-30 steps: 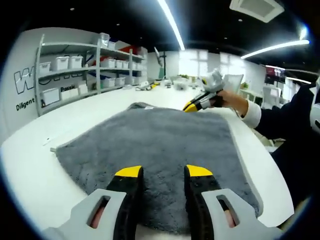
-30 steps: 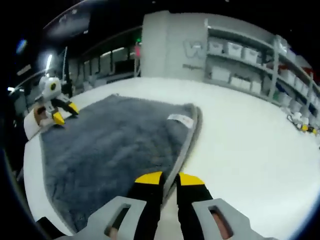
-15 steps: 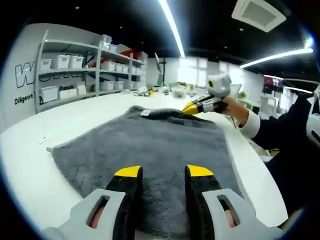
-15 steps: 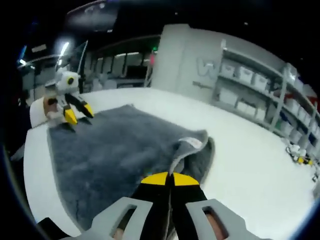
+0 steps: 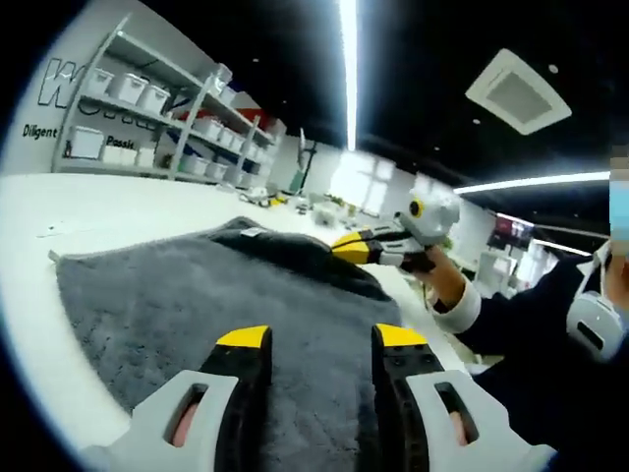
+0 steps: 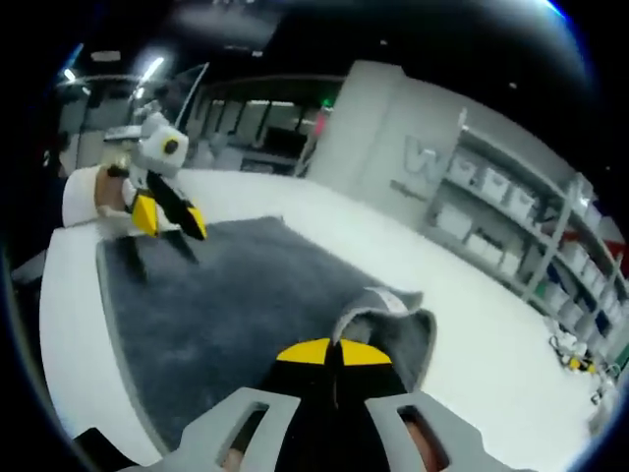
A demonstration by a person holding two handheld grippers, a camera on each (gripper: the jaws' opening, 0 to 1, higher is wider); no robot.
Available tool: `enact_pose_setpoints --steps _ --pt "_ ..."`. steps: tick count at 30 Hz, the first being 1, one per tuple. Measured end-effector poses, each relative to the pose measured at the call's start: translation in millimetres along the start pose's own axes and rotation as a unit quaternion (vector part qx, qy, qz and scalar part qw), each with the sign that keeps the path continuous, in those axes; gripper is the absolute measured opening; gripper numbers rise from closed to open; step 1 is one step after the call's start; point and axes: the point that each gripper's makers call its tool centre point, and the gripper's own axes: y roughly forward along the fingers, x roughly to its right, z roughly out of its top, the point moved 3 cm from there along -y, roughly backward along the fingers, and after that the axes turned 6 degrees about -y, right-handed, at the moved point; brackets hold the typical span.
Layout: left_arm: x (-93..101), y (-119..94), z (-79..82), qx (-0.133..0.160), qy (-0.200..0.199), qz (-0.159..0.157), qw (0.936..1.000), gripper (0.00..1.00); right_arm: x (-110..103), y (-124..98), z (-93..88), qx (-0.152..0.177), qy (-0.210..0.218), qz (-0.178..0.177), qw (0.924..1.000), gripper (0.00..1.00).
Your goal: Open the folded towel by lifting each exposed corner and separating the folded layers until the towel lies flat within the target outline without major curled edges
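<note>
While the grey towel [image 5: 226, 295] lies spread across the white counter [image 5: 39, 226] through the middle of the left gripper view, the left gripper [image 5: 313, 339] hangs just above it at the bottom centre, its 2 yellow-tipped jaws parted with nothing between them. At centre right of that view the right gripper [image 5: 346, 246], held in a person's hand [image 5: 429, 270], lifts a far corner of the towel. In the right gripper view the right gripper [image 6: 332, 352] sits at lower centre, jaws pressed together on that raised, curled corner [image 6: 378, 310]; the left gripper [image 6: 172, 214] appears at upper left over the towel's far edge. Shelving [image 6: 511, 216] with white bins lines the wall at right.
</note>
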Motion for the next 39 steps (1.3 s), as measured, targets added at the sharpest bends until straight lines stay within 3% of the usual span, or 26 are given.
enact_pose_setpoints --steps 9,13,20,29,39 --pt "5.0 8 1.5 0.021 -0.033 -0.018 0.9991 0.28 -30 7 23.0 0.021 -0.038 0.003 0.9991 0.00" --pt "7.7 10 0.6 0.023 -0.033 -0.017 0.9990 0.27 -44 10 29.6 0.013 -0.066 0.012 0.9977 0.00" --pt "14.4 11 8.5 0.055 -0.058 -0.030 0.9963 0.26 -65 10 46.0 0.028 -0.078 0.020 0.9963 0.00" --pt "10.2 8 10.2 0.064 -0.072 -0.017 0.9952 0.26 -101 17 64.2 0.045 -0.103 0.056 0.9921 0.00" --pt "-0.5 4 12.1 0.067 -0.092 0.005 0.9935 0.24 -126 26 67.8 0.047 -0.119 0.076 0.9889 0.00"
